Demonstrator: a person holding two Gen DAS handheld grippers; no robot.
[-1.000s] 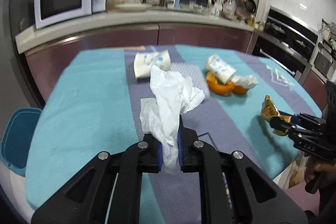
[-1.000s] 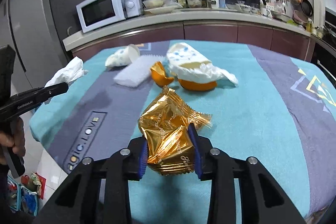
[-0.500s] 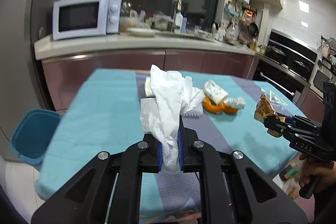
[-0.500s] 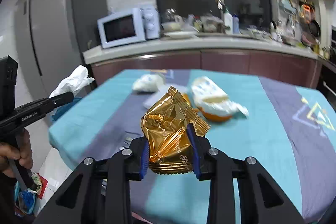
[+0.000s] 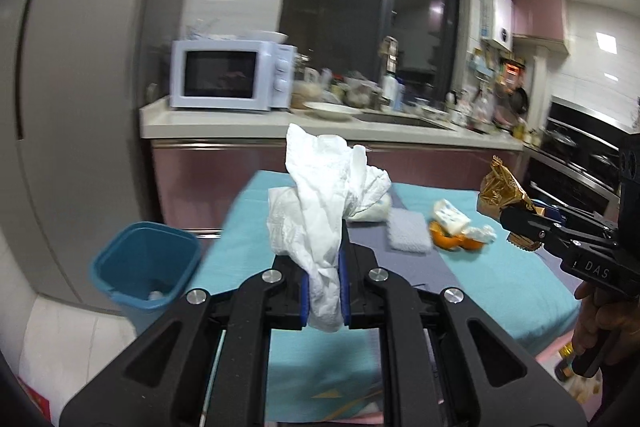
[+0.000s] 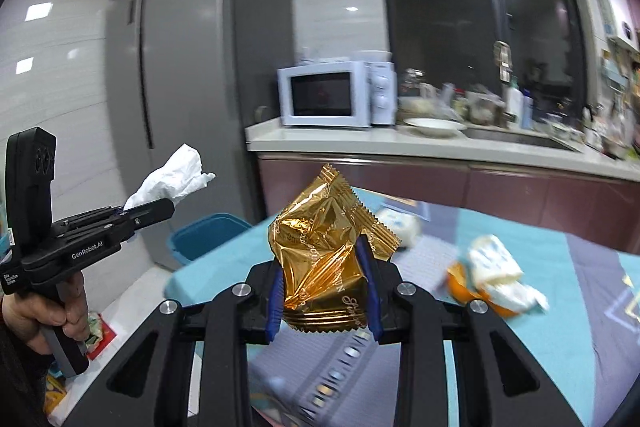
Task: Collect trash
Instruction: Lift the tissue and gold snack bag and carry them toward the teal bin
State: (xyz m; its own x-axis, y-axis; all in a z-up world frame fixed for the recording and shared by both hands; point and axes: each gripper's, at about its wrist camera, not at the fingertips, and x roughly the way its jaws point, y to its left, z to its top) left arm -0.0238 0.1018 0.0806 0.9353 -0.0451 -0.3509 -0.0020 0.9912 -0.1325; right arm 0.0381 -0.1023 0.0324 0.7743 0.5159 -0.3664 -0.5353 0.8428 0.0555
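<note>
In the left wrist view, a crumpled white tissue (image 5: 320, 215) is standing up from the left gripper (image 5: 324, 297), whose jaws are pinching its lower end nearly together, above the near edge of the teal-covered counter (image 5: 500, 267) and beside a blue bin (image 5: 144, 267). In the right wrist view, a creased gold foil wrapper (image 6: 324, 259) is sitting clamped between the partly spread jaws of the right gripper (image 6: 324, 303), held up over the counter's corner.

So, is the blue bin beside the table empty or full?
Nearly empty: the blue bin stands open, with only one small pale scrap visible at its bottom.
</note>
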